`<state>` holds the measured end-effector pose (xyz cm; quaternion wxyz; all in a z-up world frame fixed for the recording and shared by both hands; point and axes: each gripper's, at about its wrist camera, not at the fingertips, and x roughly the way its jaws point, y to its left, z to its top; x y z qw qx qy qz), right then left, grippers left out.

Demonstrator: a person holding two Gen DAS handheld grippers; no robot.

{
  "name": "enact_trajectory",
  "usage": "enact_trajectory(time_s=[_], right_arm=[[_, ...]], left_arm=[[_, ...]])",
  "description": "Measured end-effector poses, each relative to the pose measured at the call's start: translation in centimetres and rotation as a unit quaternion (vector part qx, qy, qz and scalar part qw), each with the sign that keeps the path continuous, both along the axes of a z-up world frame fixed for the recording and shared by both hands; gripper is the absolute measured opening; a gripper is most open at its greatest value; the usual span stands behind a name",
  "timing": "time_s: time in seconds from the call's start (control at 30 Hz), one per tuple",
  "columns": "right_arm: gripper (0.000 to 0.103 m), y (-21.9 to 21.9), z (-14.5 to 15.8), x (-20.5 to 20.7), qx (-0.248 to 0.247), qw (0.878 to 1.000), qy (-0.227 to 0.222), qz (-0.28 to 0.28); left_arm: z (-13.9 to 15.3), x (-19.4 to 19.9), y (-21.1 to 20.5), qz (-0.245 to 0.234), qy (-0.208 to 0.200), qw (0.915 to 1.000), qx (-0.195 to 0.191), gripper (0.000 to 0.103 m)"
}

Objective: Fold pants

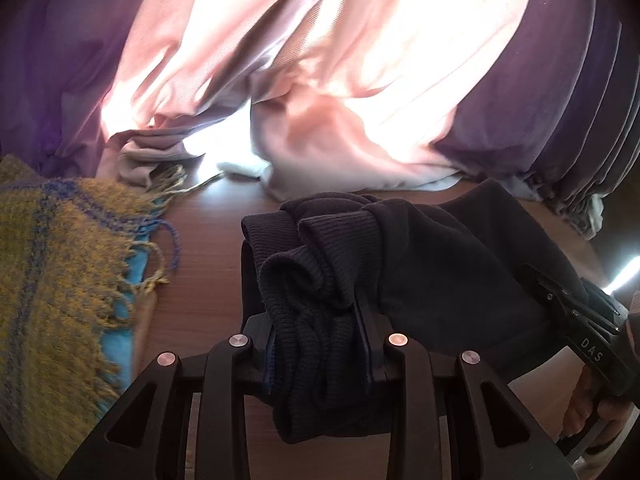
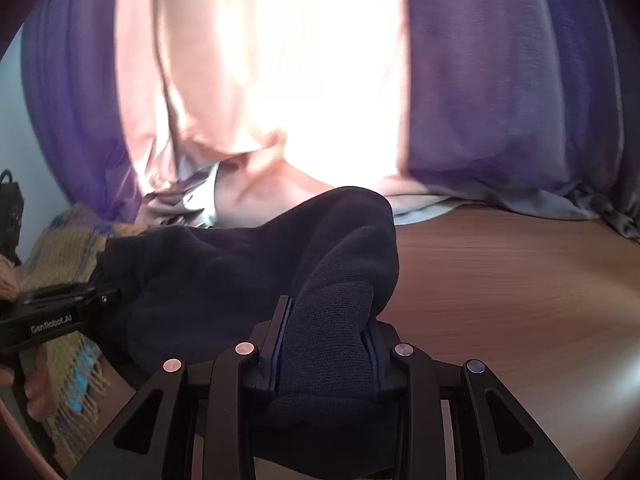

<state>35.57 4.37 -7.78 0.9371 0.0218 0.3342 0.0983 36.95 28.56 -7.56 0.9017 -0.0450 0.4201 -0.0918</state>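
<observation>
"GenRobot.AI" reads on the left gripper (image 2: 60, 316), "DAS" on the right gripper (image 1: 576, 320); both jaws clamp the dark ribbed-knit pants (image 1: 400, 264) above the wood-grain desk (image 2: 500, 280).

A wooden table (image 1: 208, 220) with a brown grain fills the lower half of both views. On its left side lies a yellow woven scarf (image 1: 52, 272) with blue stripes and a loose fringe (a bright blue layer shows beneath its edge). Along the far edge, the hems of pink and purple curtains (image 1: 304, 152) rest bunched on the tabletop.
</observation>
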Motion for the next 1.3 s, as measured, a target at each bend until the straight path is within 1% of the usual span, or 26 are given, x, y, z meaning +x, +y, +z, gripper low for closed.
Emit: enact_trajectory(time_s=[0.17,0.23,0.33,0.4,0.5,0.53,0.57,0.6,0.63,0.7,0.73,0.77,0.87,0.93,1.0,1.03,1.07,1.13,1.17,1.2,1.23,1.3], right_arm=[[0.032,2.3,-2.0,0.0,-0.026,0.999,-0.001,0.022],[0.032,2.7,-2.9,0.1,-0.035,0.999,0.005,0.026],[0.032,2.7,-4.4,0.6,-0.037,0.999,0.024,0.021],[0.033,2.1,-5.0,0.9,-0.03,0.999,0.04,0.016],[0.039,1.8,-5.6,0.9,-0.028,0.998,0.054,0.008],[0.04,1.7,-5.7,0.8,-0.026,0.998,0.058,0.004],[0.04,1.4,-5.8,0.6,-0.021,0.998,0.063,0.002],[0.041,1.5,-5.9,0.6,-0.02,0.998,0.066,0.0],[0.041,1.3,-6.0,0.3,-0.018,0.997,0.072,-0.003],[0.043,1.1,-6.0,-0.2,-0.012,0.997,0.077,-0.008],[0.046,1.1,-5.8,-0.7,-0.01,0.997,0.074,-0.01],[0.046,1.0,-5.5,-1.2,-0.013,0.998,0.066,-0.014],[0.051,1.2,-4.3,-2.7,-0.047,0.998,0.027,-0.017],[0.062,1.0,-3.3,-3.7,-0.059,0.998,0.009,-0.016],[0.068,0.4,-2.1,-4.8,-0.055,0.998,-0.009,-0.012],[0.073,0.2,-1.6,-5.1,-0.054,0.998,-0.015,-0.012],[0.076,-0.4,-0.9,-5.9,-0.054,0.998,-0.025,-0.012],[0.078,-1.0,0.1,-6.9,-0.058,0.997,-0.038,-0.015],[0.08,-1.4,0.5,-7.3,-0.062,0.997,-0.041,-0.017],[0.084,-1.7,1.0,-7.8,-0.066,0.997,-0.042,-0.016],[0.085,-2.1,1.4,-8.3,-0.07,0.997,-0.041,-0.016],[0.085,-3.2,2.1,-9.4,-0.067,0.997,-0.041,-0.013]], left_arm=[[-2.1,0.4,1.3,-0.002,0.005,0.9999,0.009,0.031],[-3.1,0.7,1.7,0.002,0.017,0.9999,-0.002,0.031],[-4.8,0.9,1.6,0.003,0.032,0.9995,-0.002,0.031],[-5.4,0.7,1.8,0.008,0.035,0.9994,-0.004,0.032],[-5.7,0.5,2.2,0.015,0.038,0.9991,-0.008,0.035],[-5.7,0.5,2.2,0.016,0.038,0.9992,-0.001,0.037],[-5.7,0.4,2.0,0.017,0.036,0.9992,0.008,0.042],[-5.6,0.2,1.9,0.021,0.035,0.999,0.019,0.045],[-5.5,0.0,1.7,0.028,0.035,0.9985,0.033,0.049],[-4.9,-0.5,1.5,0.033,0.028,0.9975,0.055,0.052],[-4.6,-1.0,1.3,0.04,0.024,0.9967,0.067,0.054],[-4.3,-1.2,1.4,0.044,0.022,0.996,0.074,0.058],[-3.3,-2.8,1.1,0.051,0.008,0.9942,0.094,0.061],[-2.3,-4.3,0.5,0.05,-0.005,0.9933,0.104,0.064],[-1.2,-5.8,-0.1,0.048,-0.021,0.9934,0.102,0.068],[-0.5,-6.7,-0.6,0.049,-0.032,0.993,0.102,0.072],[0.2,-7.8,-1.1,0.052,-0.046,0.9922,0.103,0.075],[1.3,-9.3,-2.0,0.054,-0.066,0.991,0.103,0.079],[1.9,-10.1,-2.5,0.052,-0.077,0.9907,0.099,0.084],[2.5,-10.8,-3.2,0.05,-0.086,0.9904,0.095,0.087],[3.0,-11.6,-3.8,0.052,-0.094,0.9899,0.092,0.089],[3.9,-13.0,-4.9,0.053,-0.105,0.989,0.09,0.089]])
